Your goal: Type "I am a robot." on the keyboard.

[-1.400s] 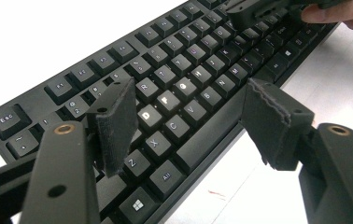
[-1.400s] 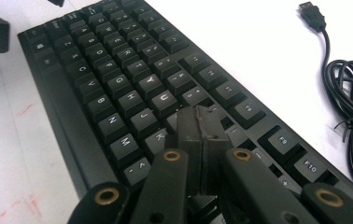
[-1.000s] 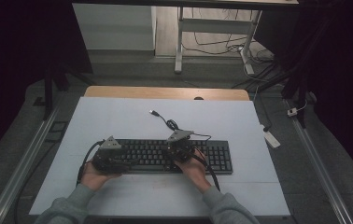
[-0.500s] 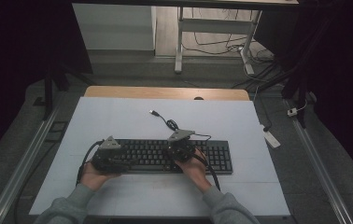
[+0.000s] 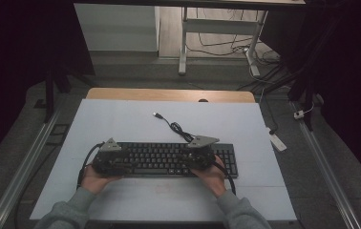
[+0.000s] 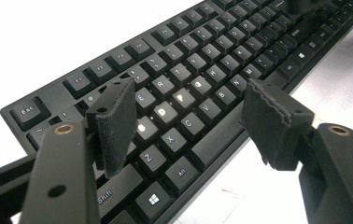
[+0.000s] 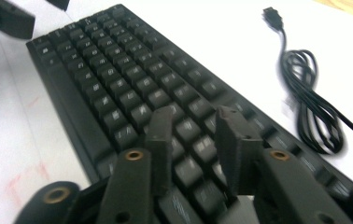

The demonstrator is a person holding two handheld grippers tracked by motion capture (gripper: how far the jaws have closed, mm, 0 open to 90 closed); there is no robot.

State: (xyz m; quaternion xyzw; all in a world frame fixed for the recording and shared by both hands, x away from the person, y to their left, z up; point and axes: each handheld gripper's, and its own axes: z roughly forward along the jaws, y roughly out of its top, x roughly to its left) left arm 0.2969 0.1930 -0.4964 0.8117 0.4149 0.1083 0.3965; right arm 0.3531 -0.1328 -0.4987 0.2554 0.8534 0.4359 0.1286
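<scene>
My left gripper [image 6: 188,121] hangs open over the left keys of the keyboard [image 5: 169,160], which lies flat at the near table edge; my right gripper [image 7: 195,140] has just been opening, nothing between its pads; its cable [image 7: 310,116] lies unplugged, so I judge the work barely begun.

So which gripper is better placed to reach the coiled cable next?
Right, probably. The right gripper sits over the keyboard end nearest the coiled cable; the left gripper is over the Esc end.

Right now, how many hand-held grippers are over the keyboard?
2. The left hand-held gripper is over the keyboard's left end, jaws open; the right hand-held gripper is over its right part.
</scene>
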